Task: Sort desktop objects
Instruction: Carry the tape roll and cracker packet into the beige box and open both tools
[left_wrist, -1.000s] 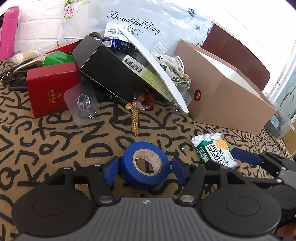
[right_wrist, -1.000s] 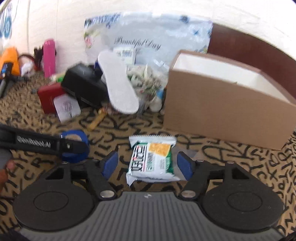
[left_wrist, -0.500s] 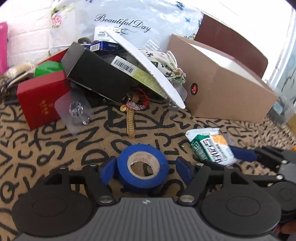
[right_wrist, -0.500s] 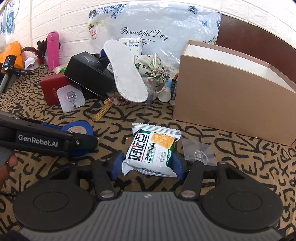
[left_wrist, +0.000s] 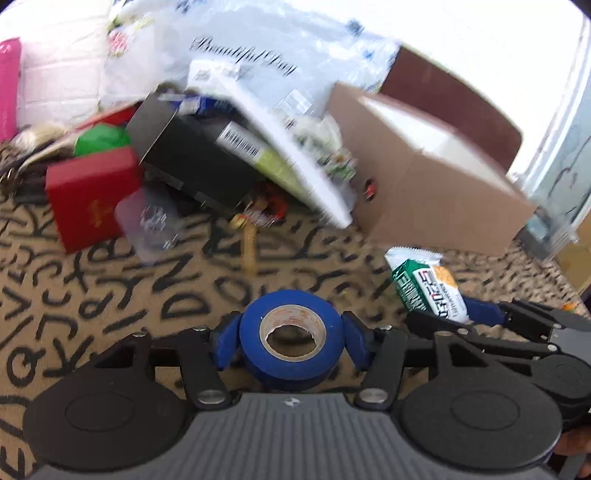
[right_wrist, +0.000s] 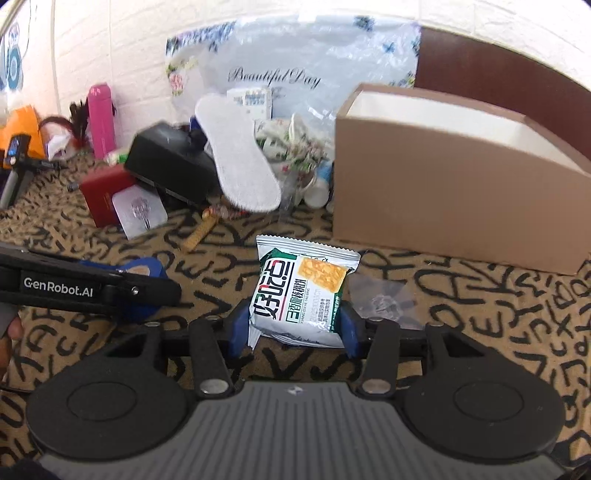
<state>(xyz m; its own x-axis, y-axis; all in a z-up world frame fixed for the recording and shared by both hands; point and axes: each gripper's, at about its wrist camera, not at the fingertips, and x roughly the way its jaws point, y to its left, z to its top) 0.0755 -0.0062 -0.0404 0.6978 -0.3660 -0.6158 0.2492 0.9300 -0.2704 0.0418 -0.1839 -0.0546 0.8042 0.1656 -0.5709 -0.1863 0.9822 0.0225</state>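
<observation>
**Left wrist and right wrist views: two grips closing at once**

Left wrist view shows the left gripper (left_wrist: 290, 338) with its jaws just closed in on the blue tape roll (left_wrist: 291, 338); both blue pads sit against the roll's sides, so it reads as held, lying flat between them just above the patterned cloth (left_wrist: 110, 295). In the right wrist view the right gripper (right_wrist: 293, 326) has likewise been closing, and its pads now press the lower edges of the cracker packet (right_wrist: 301, 291), which lies lengthwise pointing toward the brown cardboard box (right_wrist: 443, 206).

To do this step well, I judge that each grip should be firm before any lift. The roll is rigid and round, so pads centred across its widest part should keep it from squirting out. The packet is soft and crinkly; a squeeze low on its body may buckle it, so moderate pressure suits it better. A clear plastic hook pad (right_wrist: 384, 299) lies just beside the packet on its right and could snag when the packet rises. The open box looks the likely destination, though that is a guess.
</observation>
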